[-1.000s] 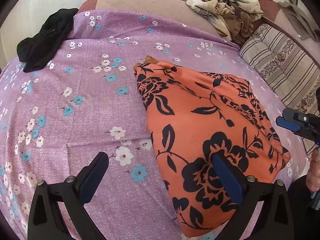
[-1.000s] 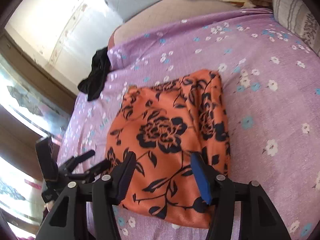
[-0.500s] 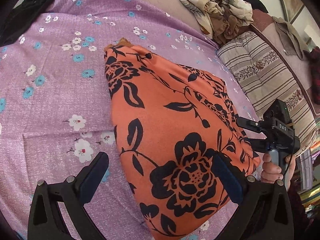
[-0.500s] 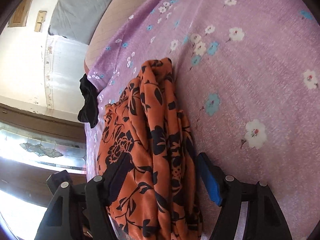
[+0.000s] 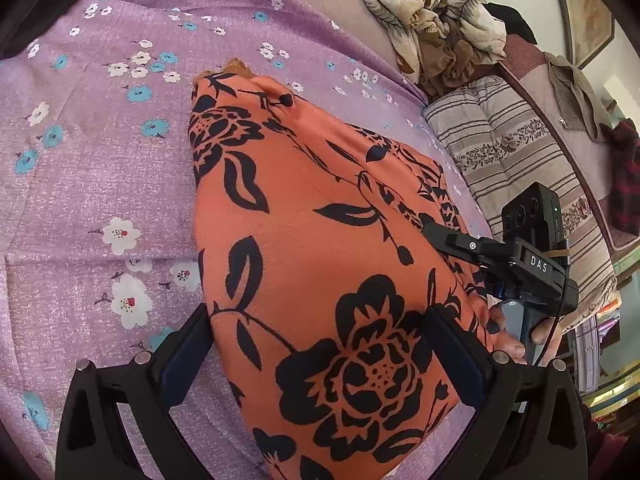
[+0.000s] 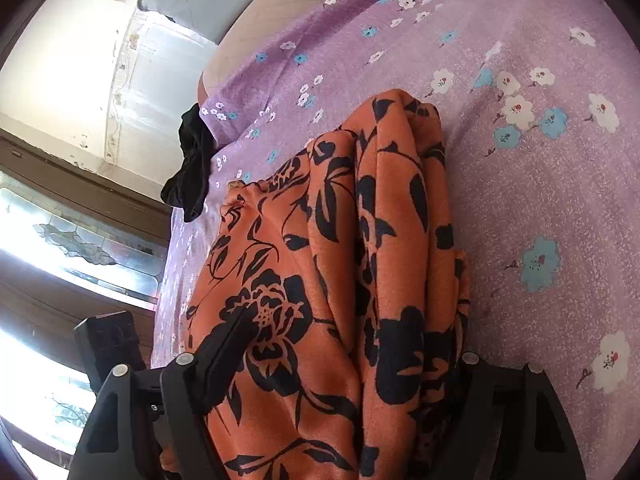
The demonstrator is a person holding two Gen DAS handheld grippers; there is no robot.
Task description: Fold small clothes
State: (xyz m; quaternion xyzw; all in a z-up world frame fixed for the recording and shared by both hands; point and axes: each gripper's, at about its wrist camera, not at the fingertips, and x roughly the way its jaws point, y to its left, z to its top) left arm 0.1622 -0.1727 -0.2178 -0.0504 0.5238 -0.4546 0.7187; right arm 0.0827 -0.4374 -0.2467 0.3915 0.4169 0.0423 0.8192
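Observation:
An orange garment with black flowers (image 5: 320, 264) lies folded on the purple flowered bedsheet (image 5: 100, 168). My left gripper (image 5: 318, 354) is open and wide, with the garment's near end between its fingers. In the right wrist view the garment (image 6: 340, 260) shows its stacked folded side. My right gripper (image 6: 352, 360) straddles that side; its jaws are opening, with one finger lying on the cloth's top and the other at the sheet side. The left wrist view shows the right gripper (image 5: 460, 260) at the garment's right edge, held by a hand (image 5: 508, 340).
A black garment (image 6: 192, 168) hangs over the bed's far edge. A heap of beige patterned clothes (image 5: 436, 20) and a striped cushion (image 5: 512, 160) lie at the head end. Bare sheet (image 6: 540, 200) stretches beside the garment. A window with a wooden frame (image 6: 80, 240) is past the bed.
Both grippers have come down close onto the orange garment. The right gripper's jaws have widened and now stand around its folded side. The garment has stayed in place.

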